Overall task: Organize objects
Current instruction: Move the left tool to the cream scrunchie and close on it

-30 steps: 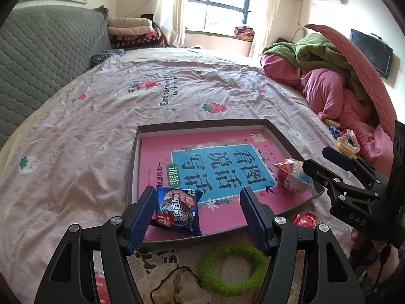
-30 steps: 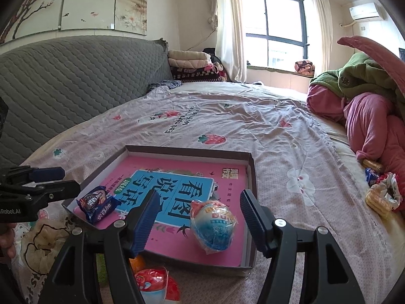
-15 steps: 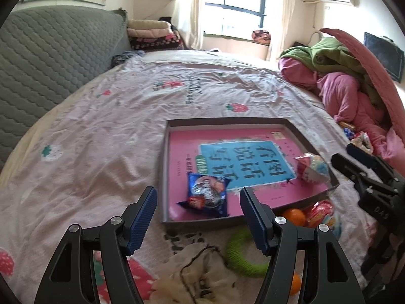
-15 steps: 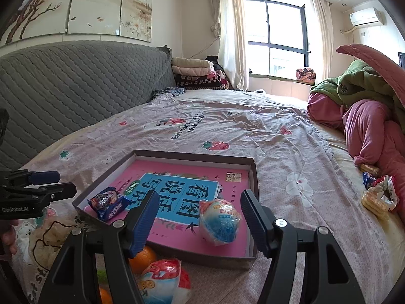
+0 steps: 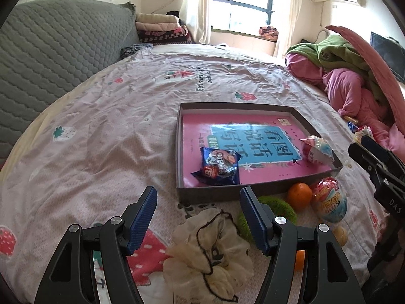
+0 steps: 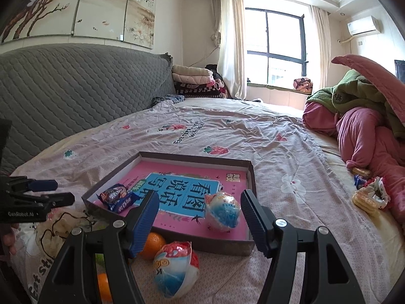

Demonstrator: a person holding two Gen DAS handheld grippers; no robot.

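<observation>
A brown tray (image 5: pixel 207 193) (image 6: pixel 222 247) with a pink book in it lies on the bed. Inside are a blue cookie packet (image 5: pixel 219 167) (image 6: pixel 117 197) and a wrapped egg toy (image 5: pixel 317 149) (image 6: pixel 222 211). In front of the tray lie a second egg toy (image 5: pixel 329 200) (image 6: pixel 174 271), an orange (image 5: pixel 299 196) (image 6: pixel 152 244), a green ring (image 5: pixel 281 206) and a cream scrunchie (image 5: pixel 210 250). My left gripper (image 5: pixel 197 204) hangs open above the scrunchie, short of the tray's near left corner. My right gripper (image 6: pixel 200 206) is open above the loose egg toy, with nothing between its fingers.
A grey quilted headboard (image 5: pixel 50 58) runs along the left. A heap of pink and green bedding (image 6: pixel 367 116) fills the right side, with small snacks (image 6: pixel 367 197) at its foot. Folded blankets (image 6: pixel 195 81) are stacked at the far end. A second orange (image 6: pixel 103 286) lies near the front edge.
Both grippers have drawn back from the tray. In the left view the tray slid right and the scrunchie, orange and egg toy came into sight. Neither gripper's opening changed.
</observation>
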